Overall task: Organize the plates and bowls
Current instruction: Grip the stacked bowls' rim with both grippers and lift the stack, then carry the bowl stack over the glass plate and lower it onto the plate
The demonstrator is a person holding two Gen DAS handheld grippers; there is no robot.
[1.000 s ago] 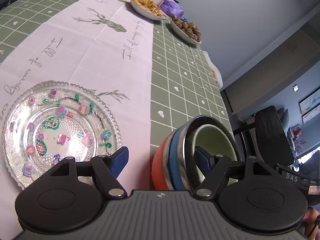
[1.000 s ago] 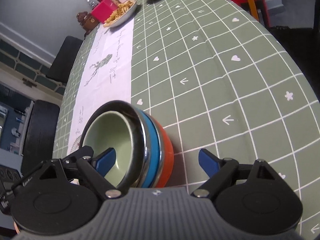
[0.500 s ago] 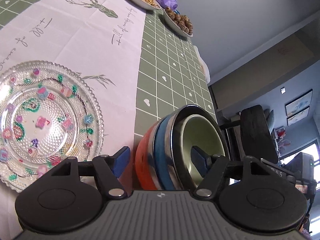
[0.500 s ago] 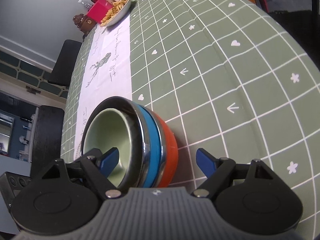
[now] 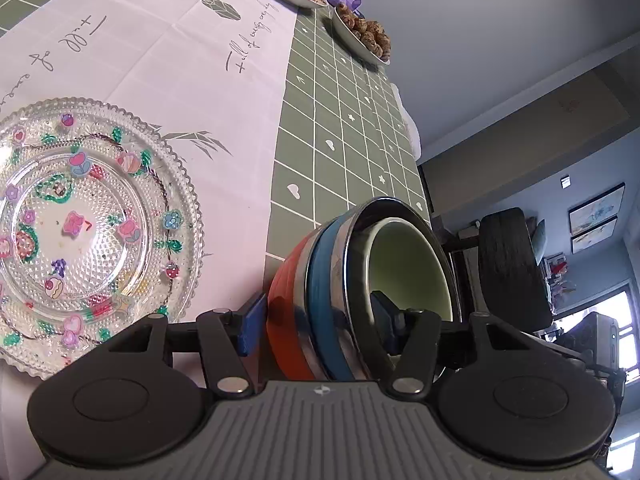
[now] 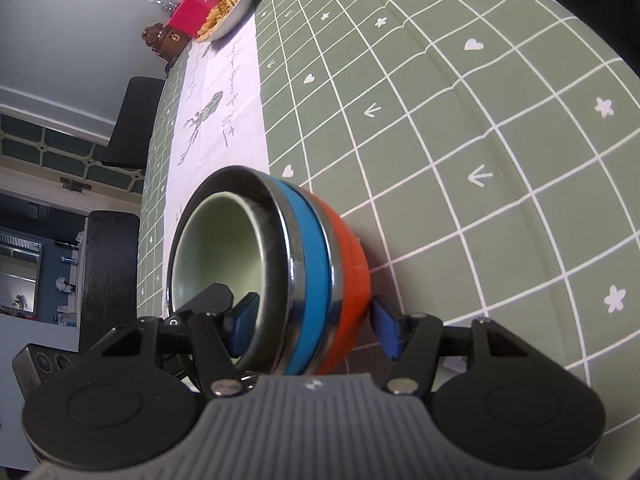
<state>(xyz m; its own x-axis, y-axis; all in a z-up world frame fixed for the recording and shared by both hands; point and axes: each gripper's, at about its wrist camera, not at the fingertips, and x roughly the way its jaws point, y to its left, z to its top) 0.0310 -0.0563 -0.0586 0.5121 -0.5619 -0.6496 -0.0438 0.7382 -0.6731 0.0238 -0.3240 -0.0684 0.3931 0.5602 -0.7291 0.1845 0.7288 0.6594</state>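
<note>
bowl stack (image 5: 340,280) | near side hidden by closing left hand-held gripper (image 5: 316,320)

bare green tablecloth (image 6: 500,200) right of bowl stack (image 6: 312,264) — glass plate (image 5: 88,232) crowding its left

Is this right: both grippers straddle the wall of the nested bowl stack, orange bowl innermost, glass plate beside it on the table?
Not quite: the orange bowl is outermost; the pale green bowl sits innermost, as the left wrist view shows. The rest holds: left gripper and right gripper are closing around the stack's wall, glass plate alongside.
</note>
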